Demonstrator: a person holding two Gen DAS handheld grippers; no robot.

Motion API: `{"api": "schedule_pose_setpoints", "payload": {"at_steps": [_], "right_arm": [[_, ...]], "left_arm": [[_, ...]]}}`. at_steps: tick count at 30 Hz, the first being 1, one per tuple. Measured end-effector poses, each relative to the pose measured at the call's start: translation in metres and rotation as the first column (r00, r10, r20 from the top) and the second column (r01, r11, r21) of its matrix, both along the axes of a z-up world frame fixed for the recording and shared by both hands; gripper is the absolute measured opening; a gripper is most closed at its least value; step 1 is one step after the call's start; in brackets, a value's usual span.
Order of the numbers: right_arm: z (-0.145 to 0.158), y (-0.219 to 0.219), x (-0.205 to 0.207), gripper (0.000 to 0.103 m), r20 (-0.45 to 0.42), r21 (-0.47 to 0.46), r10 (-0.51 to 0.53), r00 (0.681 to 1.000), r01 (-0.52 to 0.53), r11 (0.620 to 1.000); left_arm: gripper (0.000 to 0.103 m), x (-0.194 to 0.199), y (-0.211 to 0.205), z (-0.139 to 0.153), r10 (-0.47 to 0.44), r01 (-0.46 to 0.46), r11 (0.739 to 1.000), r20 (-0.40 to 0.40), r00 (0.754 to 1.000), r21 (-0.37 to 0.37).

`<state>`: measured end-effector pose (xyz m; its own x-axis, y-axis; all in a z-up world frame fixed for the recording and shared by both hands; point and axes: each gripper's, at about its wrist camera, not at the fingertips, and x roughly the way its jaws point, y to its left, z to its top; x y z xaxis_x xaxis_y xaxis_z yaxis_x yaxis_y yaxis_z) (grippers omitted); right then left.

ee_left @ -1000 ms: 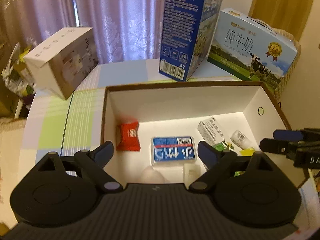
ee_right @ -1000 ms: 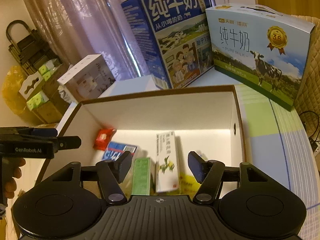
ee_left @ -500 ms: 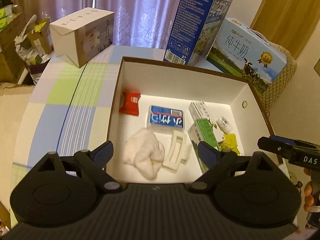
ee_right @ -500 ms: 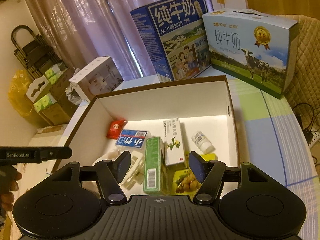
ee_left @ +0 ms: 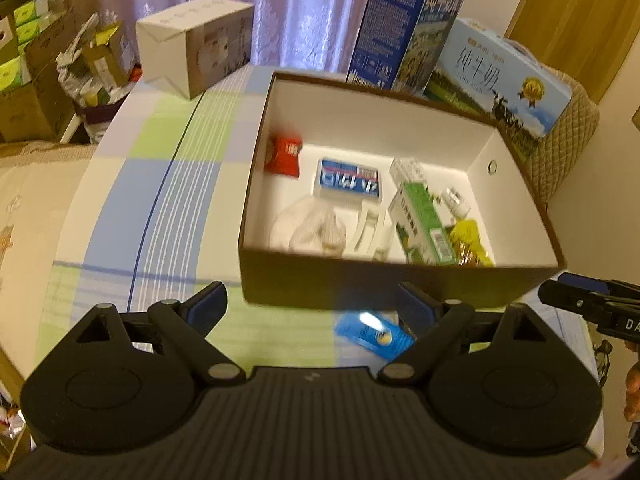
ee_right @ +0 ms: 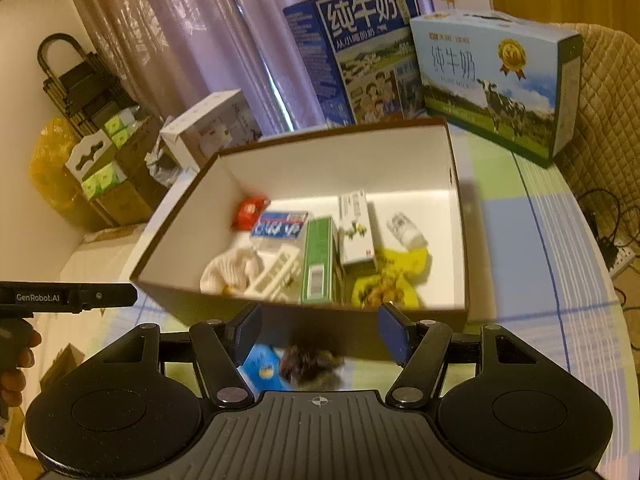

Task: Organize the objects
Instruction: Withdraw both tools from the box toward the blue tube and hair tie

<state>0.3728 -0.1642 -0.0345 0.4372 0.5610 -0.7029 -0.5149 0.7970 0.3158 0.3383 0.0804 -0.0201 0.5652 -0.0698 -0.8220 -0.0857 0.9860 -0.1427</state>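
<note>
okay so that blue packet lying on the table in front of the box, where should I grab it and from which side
Likely best from above. The blue packet lies flat on the tablecloth, close to the brown box's front wall, so a sideways approach from the box side is blocked. Straddle its narrower width with the open left gripper and pinch both long edges.

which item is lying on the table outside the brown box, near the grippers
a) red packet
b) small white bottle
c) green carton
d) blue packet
d: the blue packet lies on the checked tablecloth in front of the brown box's near wall, while the red packet, green carton and small white bottle are all inside the box.
</note>
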Motion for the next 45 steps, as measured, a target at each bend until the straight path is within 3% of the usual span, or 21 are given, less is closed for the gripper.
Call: {"api": "schedule_pose_setpoints", "payload": {"at_steps": [9, 20, 32, 45], "right_arm": [[-0.017, -0.019, -0.025, 0.061, -0.051, -0.034, -0.015, 0.999, 0.014, 0.999], [-0.047, -0.018, -0.053, 0.061, -0.097, -0.095, 0.032, 0.995, -0.041, 0.995], [-0.059, -0.012, -0.054, 0.061, -0.109, -0.117, 0.046, 0.993, -0.059, 0.991], [-0.089, 0.000, -0.044, 0.061, -0.150, -0.141, 0.076, 0.986, -0.097, 0.985]], "left_arm": [[0.089, -0.031, 0.000, -0.019, 0.023, -0.022, 1.000, -0.059, 0.998, 0.016], [0.089, -0.054, 0.011, -0.029, 0.073, -0.070, 0.997, -0.087, 0.994, 0.040], [0.089, -0.063, 0.024, -0.034, 0.108, -0.104, 0.993, -0.091, 0.990, 0.054], [0.089, -0.072, 0.059, -0.056, 0.204, -0.193, 0.977, -0.120, 0.972, 0.091]]}}
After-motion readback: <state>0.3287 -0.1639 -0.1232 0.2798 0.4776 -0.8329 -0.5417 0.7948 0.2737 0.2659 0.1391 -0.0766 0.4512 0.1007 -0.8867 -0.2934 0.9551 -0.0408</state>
